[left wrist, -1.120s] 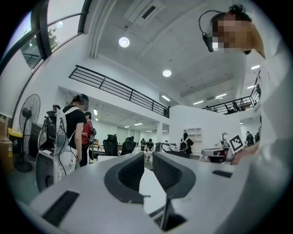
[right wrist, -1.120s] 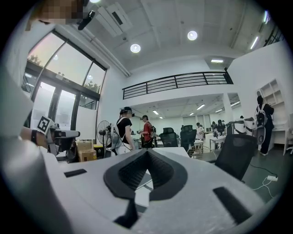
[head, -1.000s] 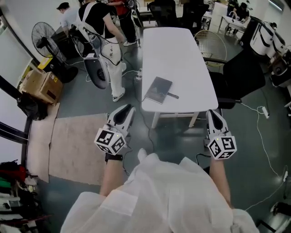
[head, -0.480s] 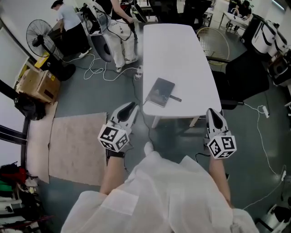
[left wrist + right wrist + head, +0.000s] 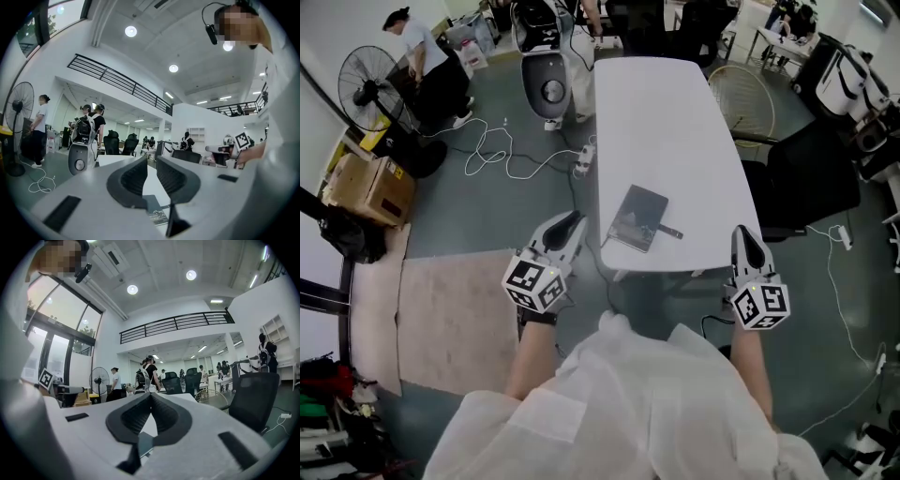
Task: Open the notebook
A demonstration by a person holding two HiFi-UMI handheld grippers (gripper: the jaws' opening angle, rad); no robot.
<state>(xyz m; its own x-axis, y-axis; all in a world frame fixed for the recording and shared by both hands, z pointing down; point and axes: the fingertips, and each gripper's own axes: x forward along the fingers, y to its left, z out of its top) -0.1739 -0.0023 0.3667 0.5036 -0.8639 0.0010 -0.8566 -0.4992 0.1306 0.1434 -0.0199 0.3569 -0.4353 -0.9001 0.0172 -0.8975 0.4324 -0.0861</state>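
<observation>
Jaws of left gripper (image 5: 571, 222) and right gripper (image 5: 741, 234) sit closed, empty, both held level; notebook (image 5: 638, 217) lies ahead between them.

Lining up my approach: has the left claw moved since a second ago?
Yes. The left claw has advanced toward the white table, now beside its near corner.
</observation>
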